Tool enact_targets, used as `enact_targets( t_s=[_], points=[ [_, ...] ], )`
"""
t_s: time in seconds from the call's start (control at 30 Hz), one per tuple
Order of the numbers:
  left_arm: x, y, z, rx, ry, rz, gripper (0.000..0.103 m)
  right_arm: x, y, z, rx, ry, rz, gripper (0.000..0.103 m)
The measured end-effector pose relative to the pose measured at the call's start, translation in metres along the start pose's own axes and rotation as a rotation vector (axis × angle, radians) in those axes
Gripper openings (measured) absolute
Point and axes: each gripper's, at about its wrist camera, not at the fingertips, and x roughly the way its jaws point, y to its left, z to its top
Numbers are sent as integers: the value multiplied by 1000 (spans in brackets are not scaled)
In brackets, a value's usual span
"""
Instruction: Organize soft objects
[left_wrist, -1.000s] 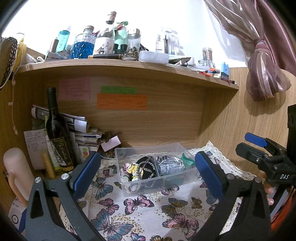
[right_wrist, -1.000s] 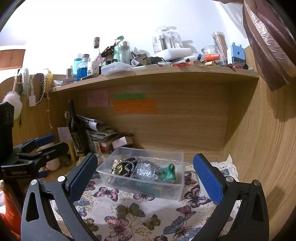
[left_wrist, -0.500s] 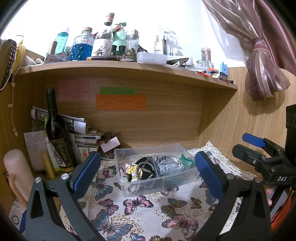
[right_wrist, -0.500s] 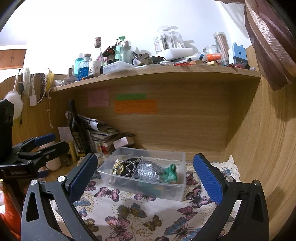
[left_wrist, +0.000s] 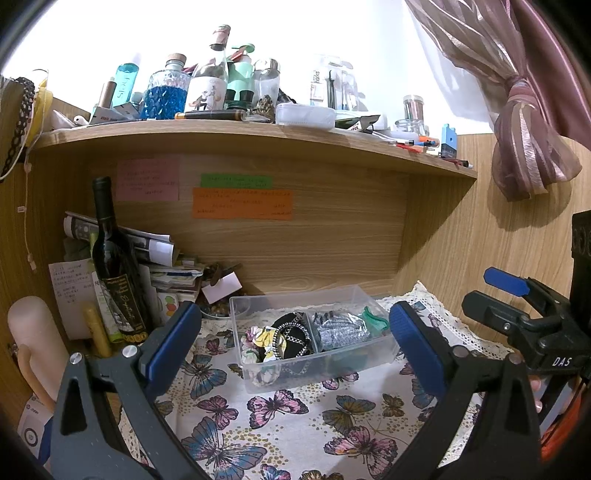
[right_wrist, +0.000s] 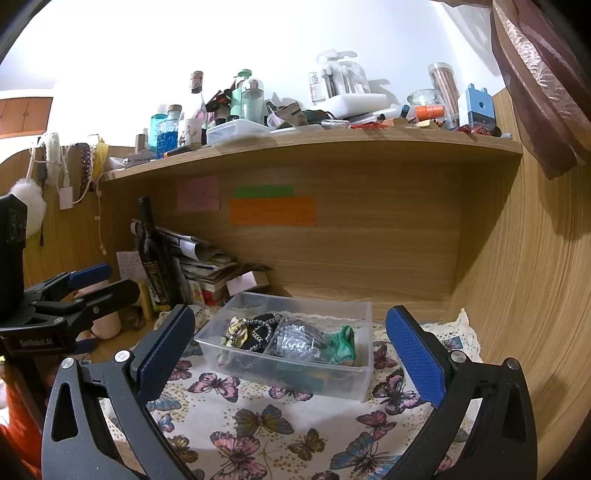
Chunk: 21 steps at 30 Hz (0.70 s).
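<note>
Clear bin (left_wrist: 373, 306) holds floral, black, silver, green scrunchies (left_wrist: 291, 334).

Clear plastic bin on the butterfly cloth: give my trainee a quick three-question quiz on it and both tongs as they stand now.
1. True or false: the left tongs are shut on a scrunchie.
2. Multiple choice: in the clear plastic bin, the green scrunchie lies A) at the end nearest the wine bottle, B) at the end farthest from it, C) outside on the butterfly cloth.
3. Fill in: the silver scrunchie lies between the green one and the ____ one with a chain.

Key: 1 false, both the left tongs and the right tongs are open and empty, held short of the bin. 2 B. 3 black.
</note>
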Motion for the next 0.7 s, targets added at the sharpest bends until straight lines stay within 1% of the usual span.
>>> enact_targets(
  t_s=[0.2,0.7],
  points=[
    [0,-1,-2,-1,-7,10,103,0,1,0,-1,-1,0,103],
    [3,2,-6,-18,8,-1,103,5,0,-4,-9,7,1,103]
  ],
)
